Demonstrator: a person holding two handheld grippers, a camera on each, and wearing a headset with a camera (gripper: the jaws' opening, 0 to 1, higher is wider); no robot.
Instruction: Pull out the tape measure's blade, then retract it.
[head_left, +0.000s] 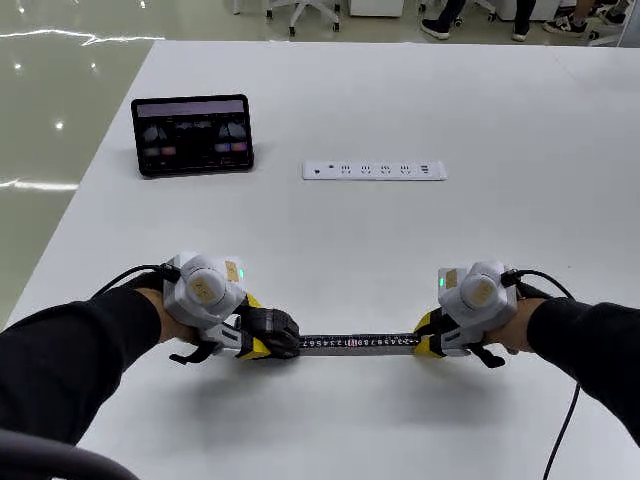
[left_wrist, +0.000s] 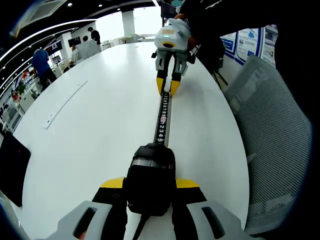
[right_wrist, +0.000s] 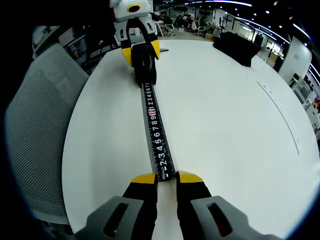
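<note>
A black tape measure case (head_left: 268, 331) lies near the table's front edge, held between the yellow-tipped jaws of my left gripper (head_left: 250, 340). In the left gripper view the case (left_wrist: 149, 177) fills the gap between the jaws. Its dark numbered blade (head_left: 357, 343) runs right, flat on the table, to my right gripper (head_left: 427, 340), which is shut on the blade's end. In the right gripper view the blade (right_wrist: 155, 135) stretches from the closed yellow tips (right_wrist: 166, 178) away to the case (right_wrist: 145, 62).
A black tablet (head_left: 192, 133) stands at the back left of the white table (head_left: 400, 100). A white power strip (head_left: 374, 170) lies in the middle. A grey mesh chair (left_wrist: 270, 130) is beside the table. Cables trail from both grippers.
</note>
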